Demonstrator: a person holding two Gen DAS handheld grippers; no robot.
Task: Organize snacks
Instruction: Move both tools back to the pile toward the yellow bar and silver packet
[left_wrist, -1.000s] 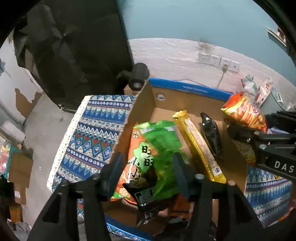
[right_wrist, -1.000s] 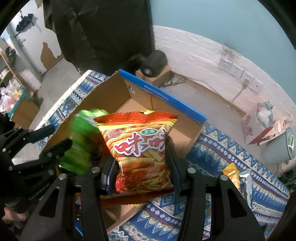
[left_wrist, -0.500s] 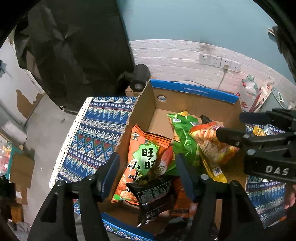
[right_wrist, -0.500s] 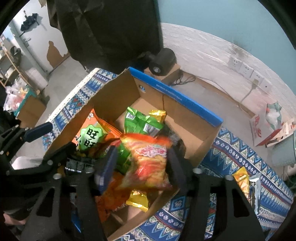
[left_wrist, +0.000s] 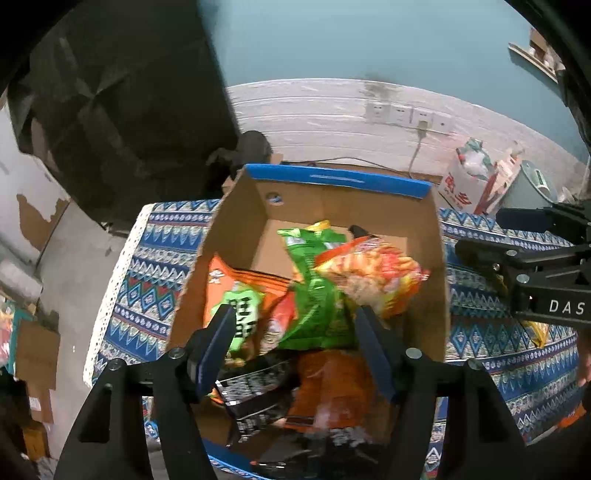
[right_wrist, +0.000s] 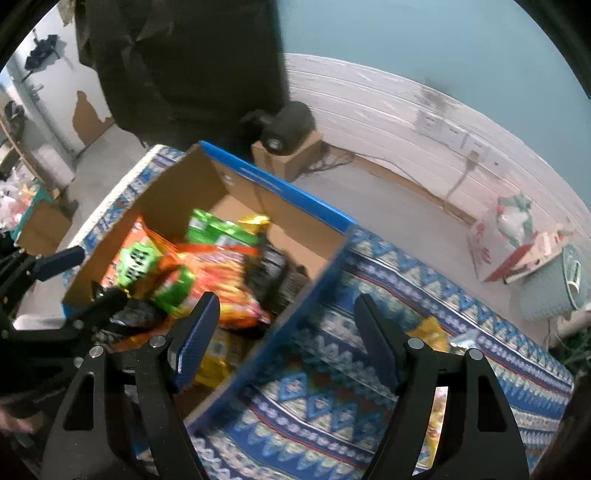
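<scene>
Filling up: brown cardboard box with blue rim (left_wrist: 332, 181) holds orange-red crinkly chip bag (left_wrist: 373, 273) atop green foil packet (left_wrist: 314, 295). Left tongs (left_wrist: 295, 343) and right tongs (right_wrist: 284, 339) just opened, both empty. Yellow loose packets (right_wrist: 430, 334) remain on patterned blue tabletop (right_wrist: 424, 280).

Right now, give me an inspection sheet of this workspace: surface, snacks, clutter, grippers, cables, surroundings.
Surface: patterned blue cloth under an open cardboard box.
Job's things: red-orange chip bag lying on top in the box, over a green bag; orange bag at the box's left wall; black packet near the front. Yellow snack on the cloth outside the box.
Clutter: nothing seen on the cloth besides snacks.
Grippers: left gripper open above the box, jaws just opening, nothing held. Right gripper open over the box's right wall, jaws just opening, empty.
Cables: cord hanging from a wall socket.
Surroundings: teal and white wall, red-and-white carton on the floor.
</scene>
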